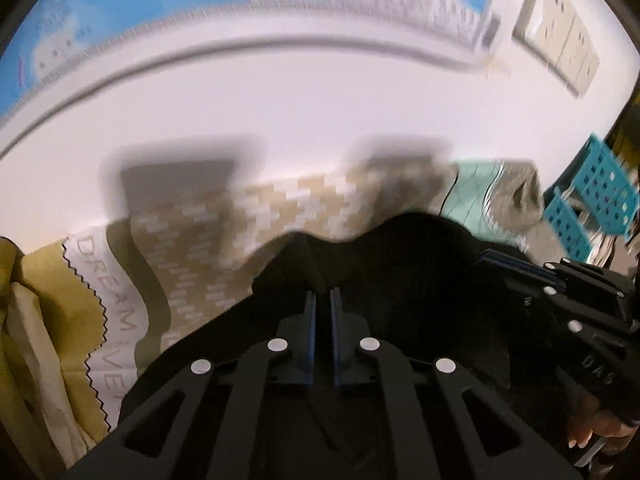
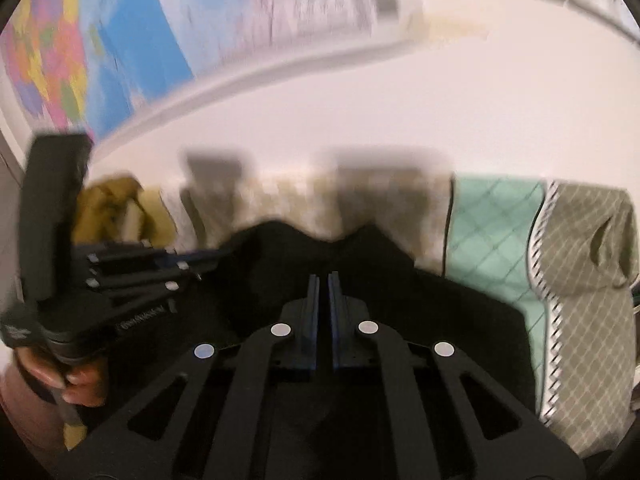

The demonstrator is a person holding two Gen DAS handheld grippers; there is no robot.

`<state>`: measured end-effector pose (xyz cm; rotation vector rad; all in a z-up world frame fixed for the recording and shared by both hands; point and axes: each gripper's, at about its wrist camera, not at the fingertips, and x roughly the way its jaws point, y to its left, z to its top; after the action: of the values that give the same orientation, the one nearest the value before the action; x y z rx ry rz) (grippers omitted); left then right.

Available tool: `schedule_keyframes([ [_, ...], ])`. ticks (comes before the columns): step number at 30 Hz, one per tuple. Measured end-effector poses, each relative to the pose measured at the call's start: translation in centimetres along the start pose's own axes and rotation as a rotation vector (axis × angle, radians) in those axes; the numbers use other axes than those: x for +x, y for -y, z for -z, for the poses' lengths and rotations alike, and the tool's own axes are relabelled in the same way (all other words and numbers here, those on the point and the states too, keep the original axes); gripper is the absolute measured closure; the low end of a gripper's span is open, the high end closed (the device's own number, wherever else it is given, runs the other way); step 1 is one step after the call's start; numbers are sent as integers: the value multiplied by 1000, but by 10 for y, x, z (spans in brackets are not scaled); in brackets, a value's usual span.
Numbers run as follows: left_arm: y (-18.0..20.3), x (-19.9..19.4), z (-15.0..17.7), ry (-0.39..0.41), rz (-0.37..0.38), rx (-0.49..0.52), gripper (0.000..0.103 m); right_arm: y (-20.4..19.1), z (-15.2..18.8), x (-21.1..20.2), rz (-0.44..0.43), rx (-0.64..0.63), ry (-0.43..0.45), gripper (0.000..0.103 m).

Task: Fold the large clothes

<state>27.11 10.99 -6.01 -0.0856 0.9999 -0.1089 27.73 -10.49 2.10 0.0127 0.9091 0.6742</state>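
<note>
A black garment [image 1: 400,264] lies bunched on the bed, and its far edge rises in two peaks. My left gripper [image 1: 322,294] is shut, its blue-lined fingers pinching a fold of that cloth. To its right, the right gripper [image 1: 500,258] reaches into the same garment from the side, with a hand under its handle. In the right wrist view the right gripper [image 2: 323,278] is likewise shut on the black garment [image 2: 440,312]. The left gripper [image 2: 224,254] comes in from the left, held by a hand [image 2: 80,384]. Both views are blurred.
A beige patterned bedspread [image 1: 280,208] lies beyond the garment. A mint quilt [image 2: 492,232] and a grey lattice cloth [image 2: 588,280] lie to the right, a mustard cloth [image 1: 52,280] to the left. A teal basket [image 1: 600,188] stands far right. A wall map [image 2: 120,40] hangs behind.
</note>
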Motion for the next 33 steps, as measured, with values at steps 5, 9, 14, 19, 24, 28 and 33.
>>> schedule_keyframes([
  [5, 3, -24, -23, 76, -10, -2, 100, 2, -24, -14, -9, 24, 76, 101],
  [9, 3, -18, -34, 106, -57, 1, 103, 13, -42, -3, -2, 58, 95, 103],
  [14, -2, 0, -15, 26, -19, 48, 96, 26, -29, 11, -10, 89, -18, 101],
  [19, 5, -6, 14, 25, -61, 135, 55, 37, 0, -3, -23, 70, -78, 61],
  [24, 31, -55, 68, 81, -5, 270, 43, 25, 61, -79, -131, -26, -57, 42],
  [28, 56, -107, 121, 109, 80, 435, 38, 5, 125, -144, -171, -108, -46, 34],
  [33, 103, -150, 193, 79, 243, 615, 32, -7, 216, -213, -135, -103, -32, 31],
])
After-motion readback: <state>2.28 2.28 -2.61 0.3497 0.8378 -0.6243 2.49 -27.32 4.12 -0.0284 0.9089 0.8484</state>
